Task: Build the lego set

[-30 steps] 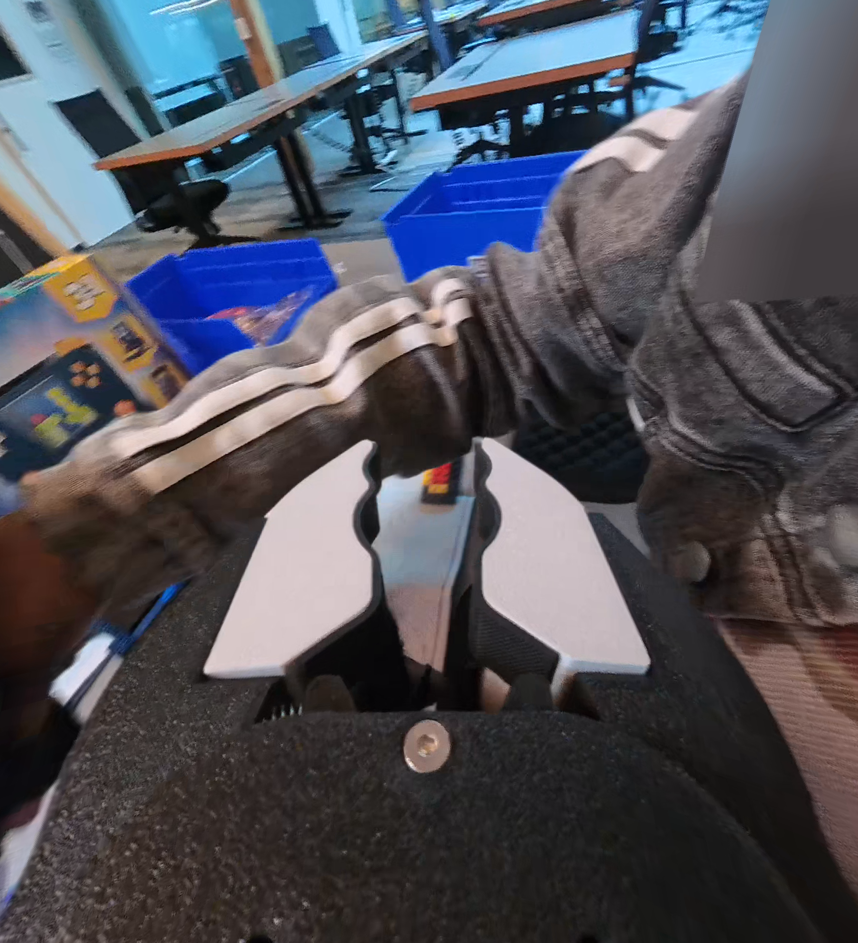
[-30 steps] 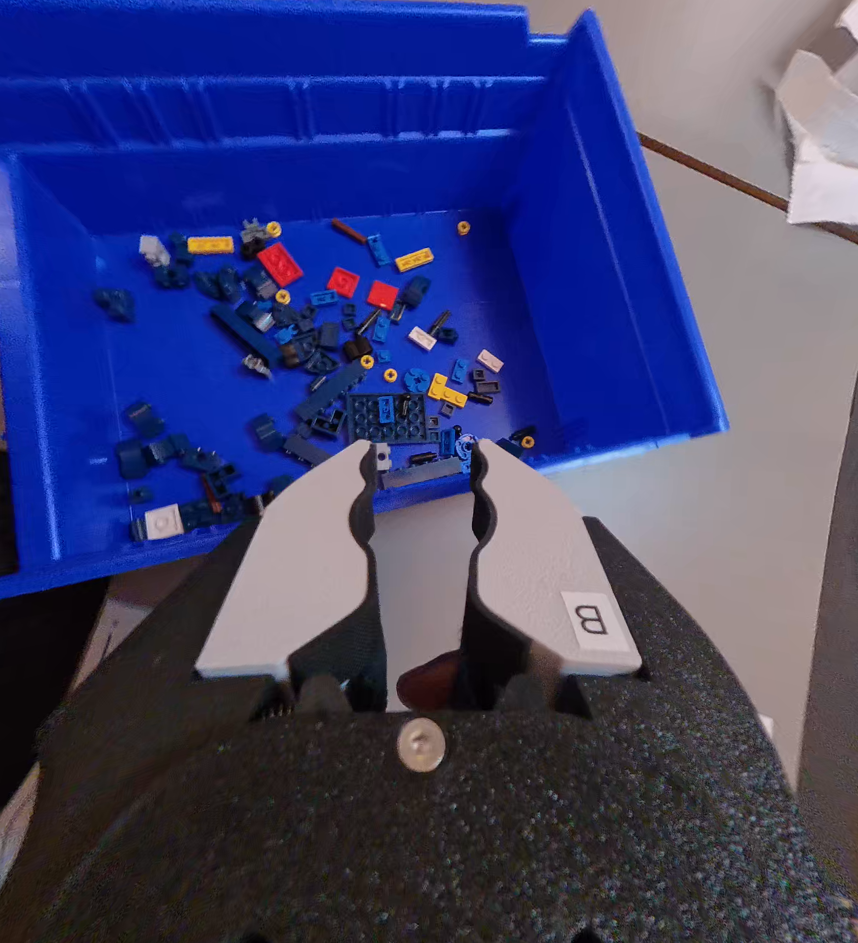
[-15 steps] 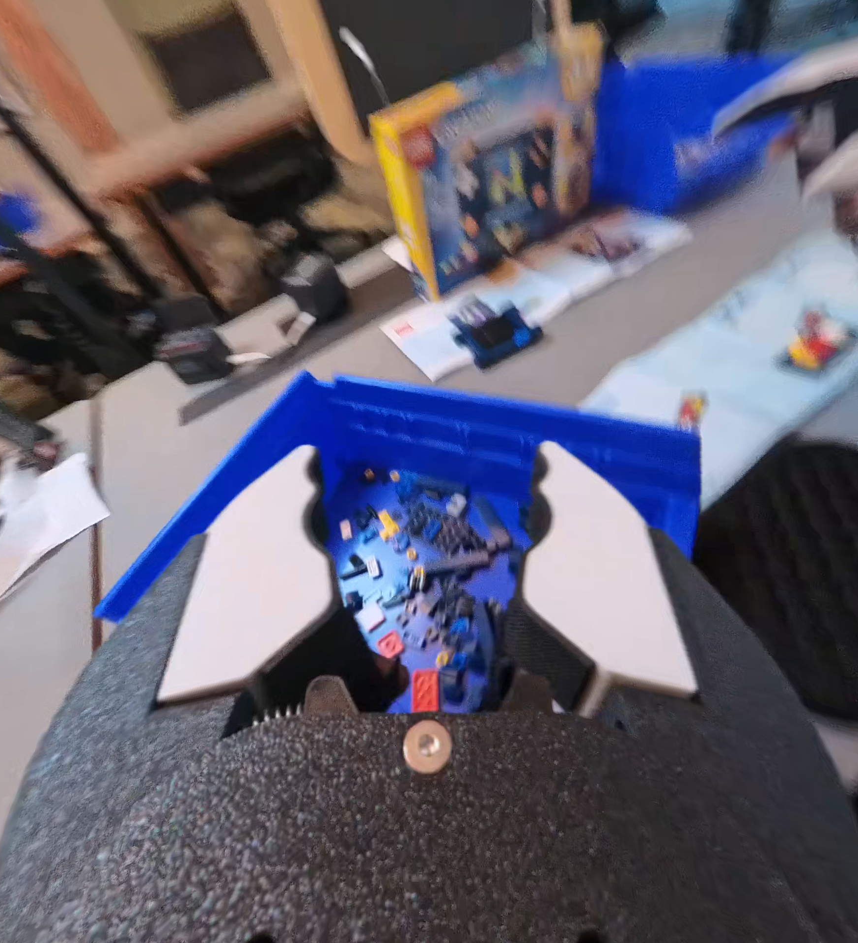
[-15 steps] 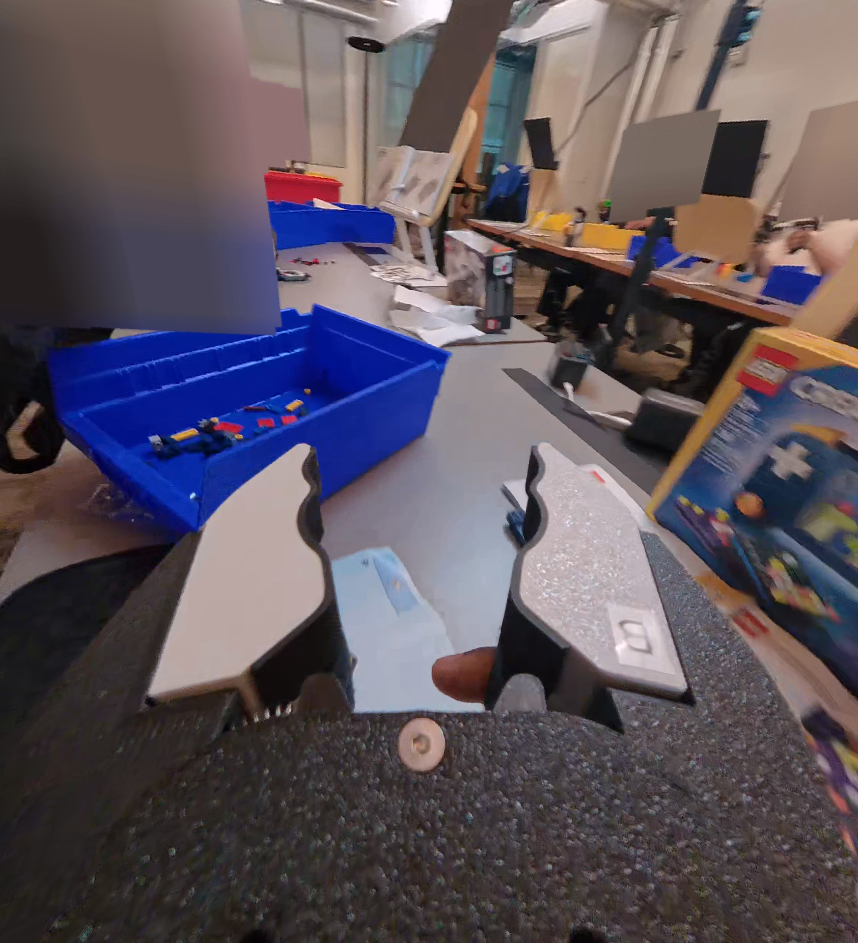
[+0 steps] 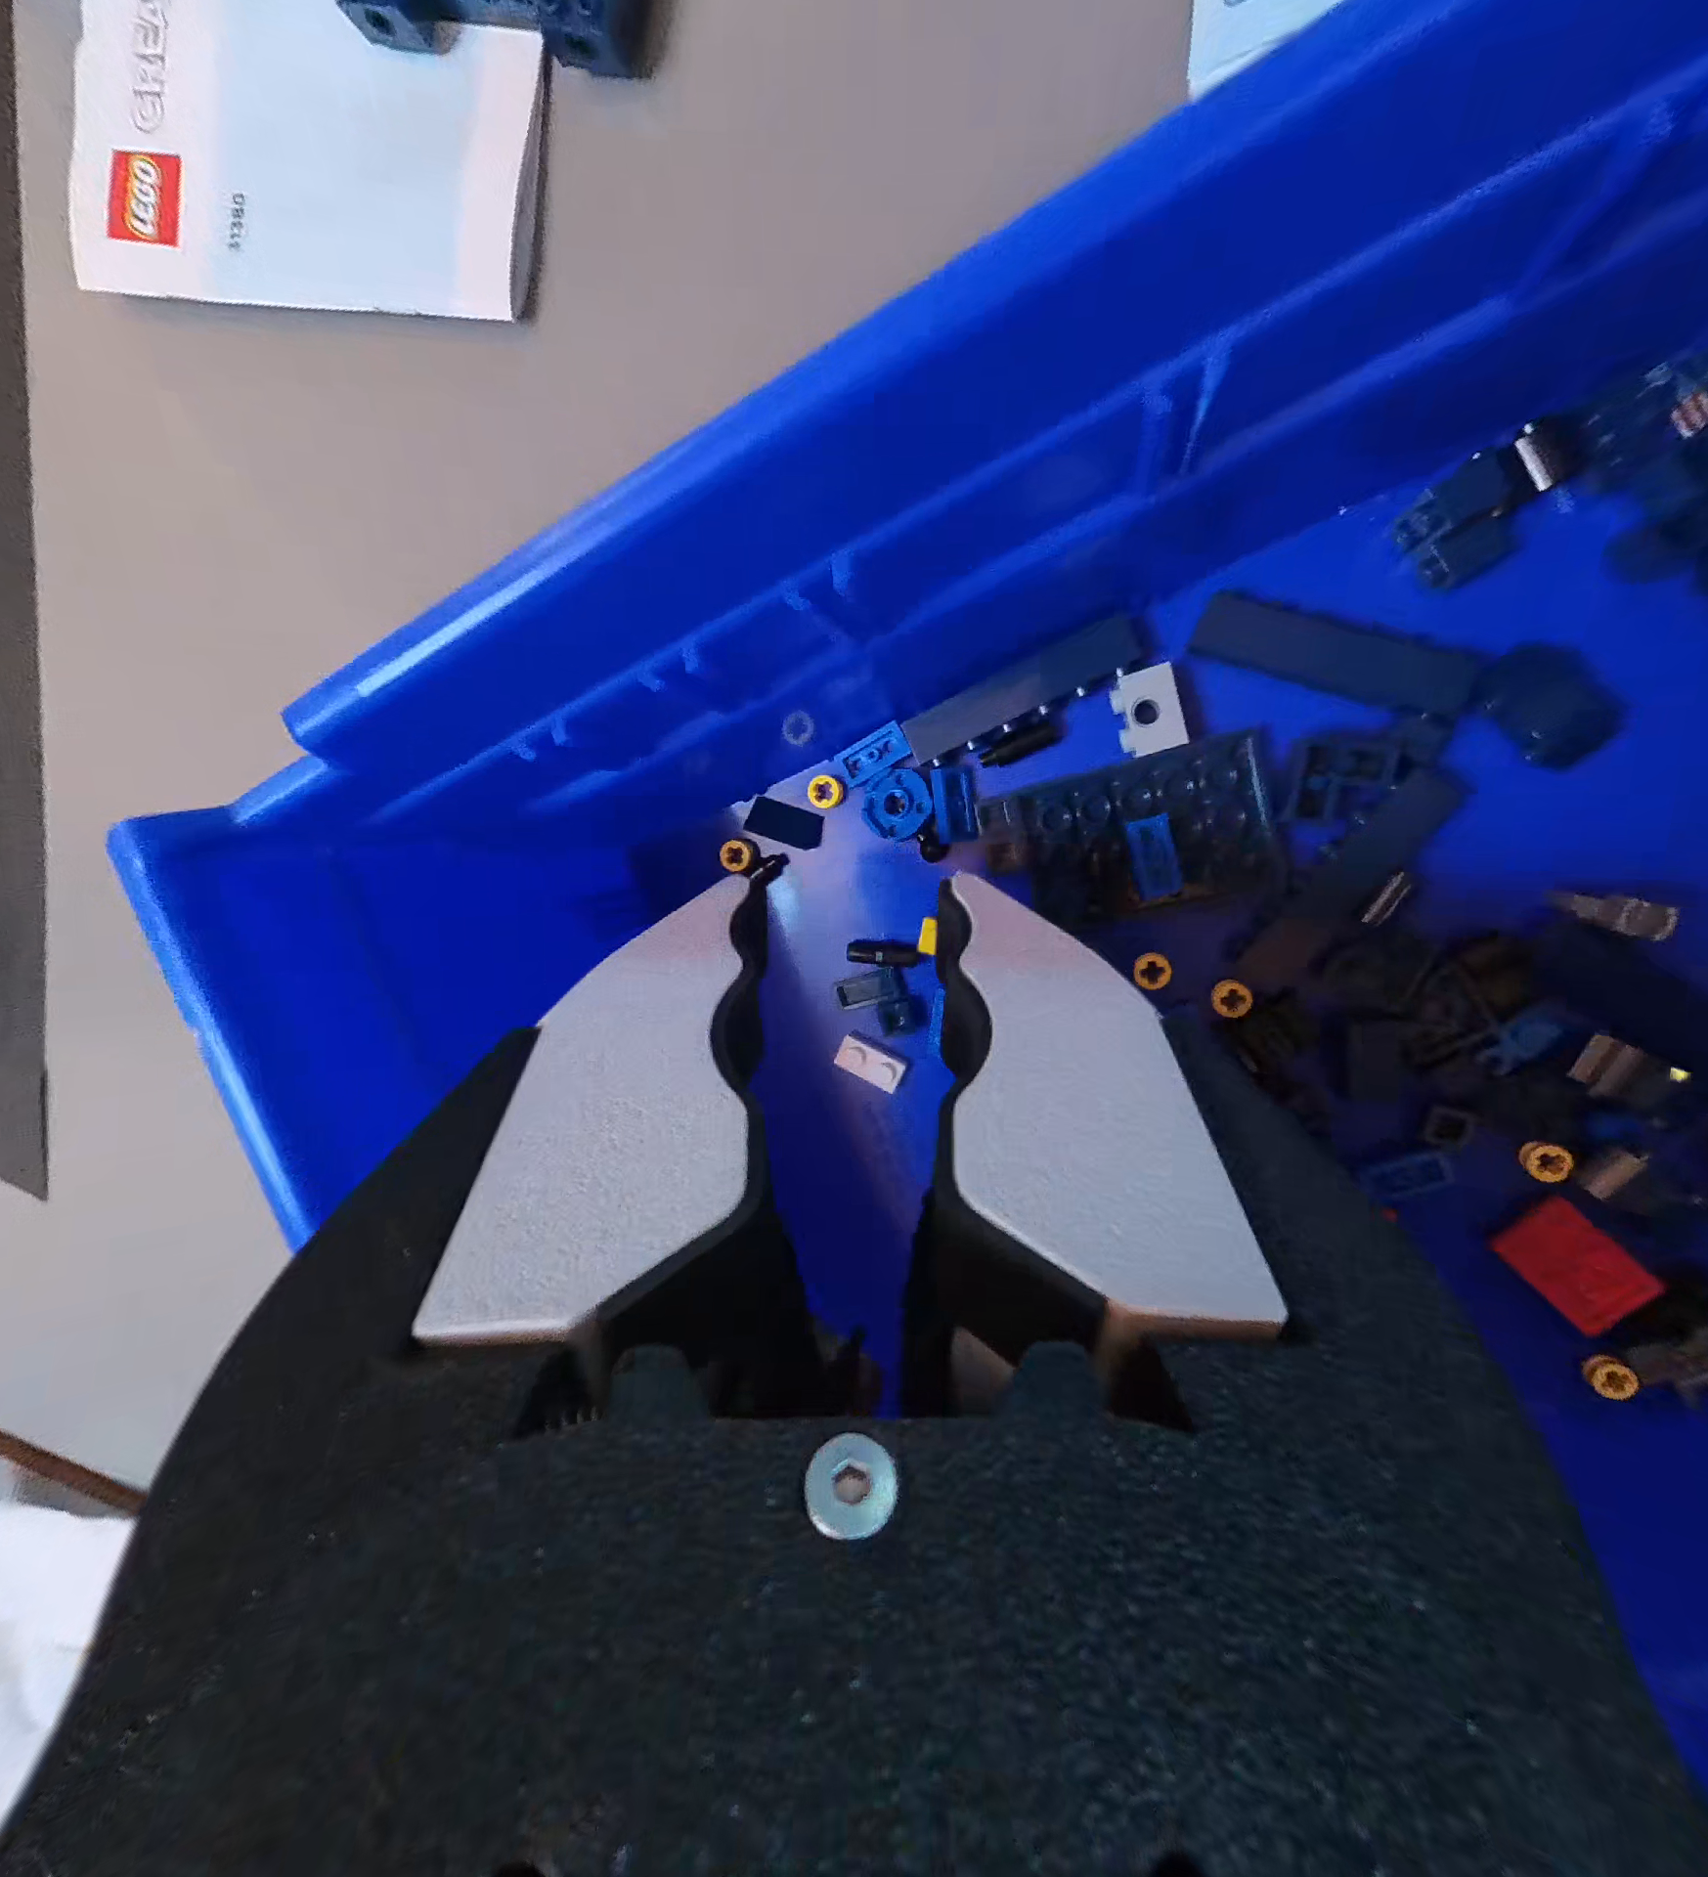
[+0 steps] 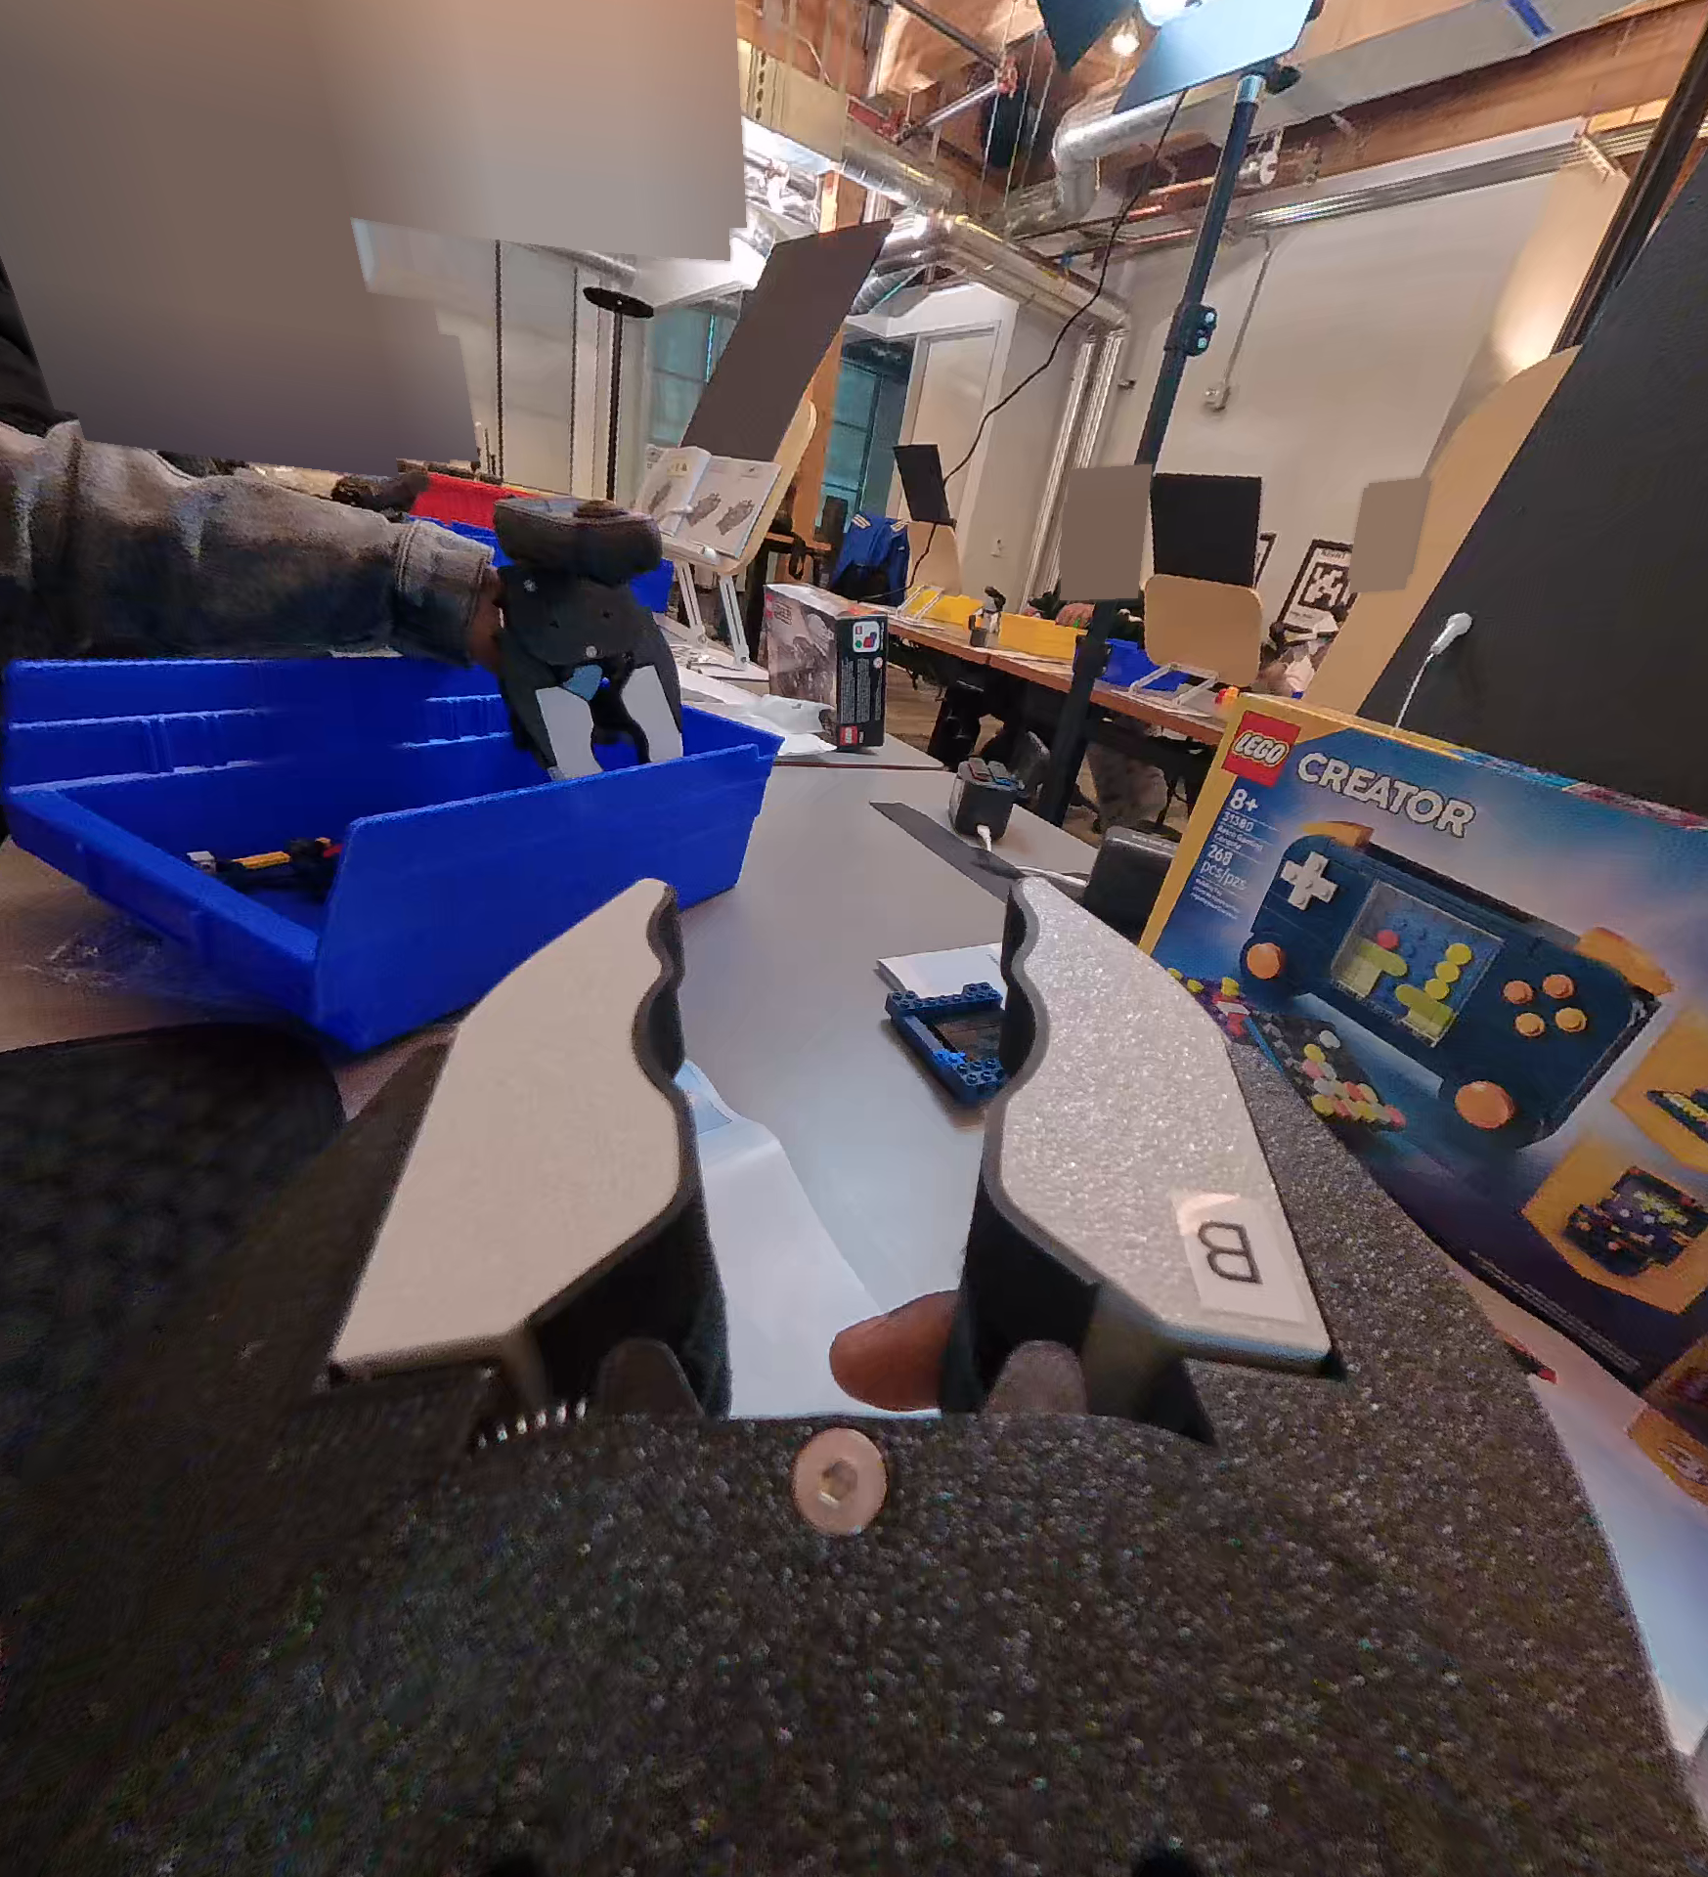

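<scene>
- My left jaws (image 5: 844,894) hang over the corner of the blue bin (image 5: 524,650), partly spread and pinching nothing; bare blue floor shows between the pads.
- Between those jaws, lower down, four small pieces lie loose: a black pin (image 5: 880,952), a dark blue tile (image 5: 868,987), a small dark blue stud piece (image 5: 898,1014) and a pale two-stud plate (image 5: 872,1062). None touches a pad, so far as I can tell.
- A yellow bit (image 5: 928,936) shows at the inner edge of my right-hand finger; whether it touches, I cannot tell.
- Off the left fingertip at 11 o'clock sits one yellow ring (image 5: 736,855); I count six such rings in all across the bin floor.
- At 1 o'clock lies one dark studded plate (image 5: 1134,823), with one white holed brick (image 5: 1149,708) beyond it; one red plate (image 5: 1576,1277) lies at 4 o'clock.
- One white booklet (image 5: 321,173) rests on the tabletop (image 5: 321,488) at 11 o'clock.
- My right jaws (image 6: 839,904) are spread wide over the tabletop, holding nothing.
- One blue brick frame (image 6: 946,1036) lies just inside the right finger, near 1 o'clock; one printed box (image 6: 1489,955) stands at 3 o'clock.
</scene>
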